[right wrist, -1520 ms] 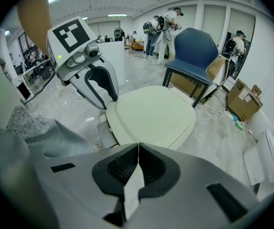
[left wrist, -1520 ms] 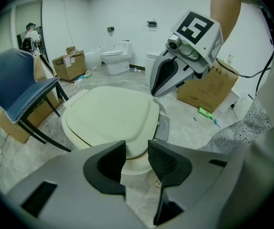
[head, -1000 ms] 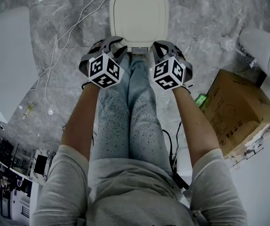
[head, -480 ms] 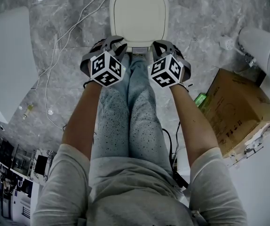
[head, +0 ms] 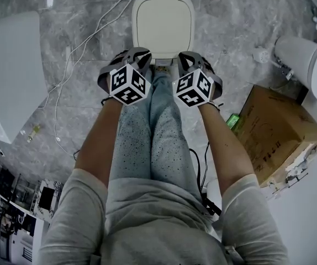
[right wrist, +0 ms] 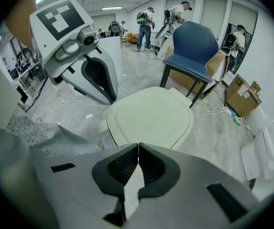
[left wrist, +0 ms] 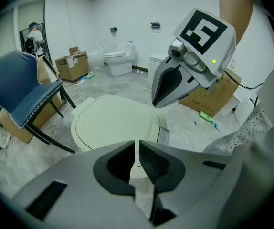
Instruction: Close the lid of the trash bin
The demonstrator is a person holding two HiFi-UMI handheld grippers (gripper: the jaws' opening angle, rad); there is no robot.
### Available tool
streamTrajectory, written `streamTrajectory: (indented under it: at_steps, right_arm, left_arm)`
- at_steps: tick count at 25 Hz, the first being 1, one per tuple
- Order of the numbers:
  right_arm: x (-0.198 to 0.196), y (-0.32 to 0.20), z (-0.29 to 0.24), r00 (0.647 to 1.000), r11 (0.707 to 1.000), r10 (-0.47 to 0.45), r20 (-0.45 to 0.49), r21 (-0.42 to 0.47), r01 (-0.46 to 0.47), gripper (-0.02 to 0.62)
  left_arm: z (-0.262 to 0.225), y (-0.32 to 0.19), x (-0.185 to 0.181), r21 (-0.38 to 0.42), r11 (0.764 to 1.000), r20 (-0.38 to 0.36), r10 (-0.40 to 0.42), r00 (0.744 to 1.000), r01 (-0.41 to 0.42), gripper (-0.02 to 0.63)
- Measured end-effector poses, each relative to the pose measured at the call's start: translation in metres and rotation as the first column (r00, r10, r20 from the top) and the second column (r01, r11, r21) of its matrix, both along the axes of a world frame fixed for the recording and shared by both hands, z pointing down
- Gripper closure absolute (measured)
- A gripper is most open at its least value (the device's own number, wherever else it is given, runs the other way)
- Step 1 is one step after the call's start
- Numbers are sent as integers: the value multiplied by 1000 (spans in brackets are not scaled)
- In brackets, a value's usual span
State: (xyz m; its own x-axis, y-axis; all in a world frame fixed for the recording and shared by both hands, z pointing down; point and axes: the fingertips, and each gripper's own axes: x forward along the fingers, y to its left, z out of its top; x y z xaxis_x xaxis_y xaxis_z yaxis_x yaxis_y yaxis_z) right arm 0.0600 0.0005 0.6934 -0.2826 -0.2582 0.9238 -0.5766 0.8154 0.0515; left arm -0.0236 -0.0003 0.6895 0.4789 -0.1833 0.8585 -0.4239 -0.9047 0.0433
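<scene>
**Bin lid down, both tongs empty above it**

The trash bin [head: 164,53] stands on the grey marbled floor [head: 230,21] directly in front of the person's knees. Its cream lid [head: 164,24] lies flat and closed on top, a rounded rectangle with a raised border.

The left tongs [left wrist: 137,149] point steeply down over the near edge of the lid. Their jaws are closing, with only a thin slit between the dark ribbed pads and nothing in that slit. The right tongs [right wrist: 138,151] hang beside them at much the same height and angle. Their pads meet along a straight seam and hold nothing. In both gripper views the lid sits below the tips, and neither pair appears to touch it. Each gripper view also catches the other gripper with its marker cube, off to the side above the bin.

From the head view the person's forearms run down either side of legs in pale speckled trousers [head: 153,142], the two marker cubes side by side just short of the bin.

Around the bin, white cables [head: 73,54] trail over the floor to the left. A blue chair [left wrist: 22,80] with dark legs stands on that side too. A brown cardboard box [head: 280,131] sits to the right, near a small green item [head: 234,119] too small to identify. A white toilet [left wrist: 120,61] stands against the far wall.
</scene>
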Motion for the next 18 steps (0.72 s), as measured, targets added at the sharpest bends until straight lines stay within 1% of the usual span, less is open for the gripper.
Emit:
streamTrajectory:
  at_steps: [3,11,15,18]
  right_arm:
    - [-1,-7,-22,1000,1000,10,14,27,-11,561]
    - [-6,-17,-97,997,994,53,57,96,-58,561]
    - [-9,-19,-134,993,986,89,80,131,-99,561]
    - [-10,-18,-168,989,978,114,99,162,-129,561]
  left_arm:
    - [-18,-2,0,10,1000,1,1,1000,-1,571]
    - [-91,-7,2,31,998,-34,-44,998,45,584]
    - [-125,-5,2,33,996,-50,-82,995,84,585]
    - [-157,-3,3,52,993,-68,-106,992,109,586]
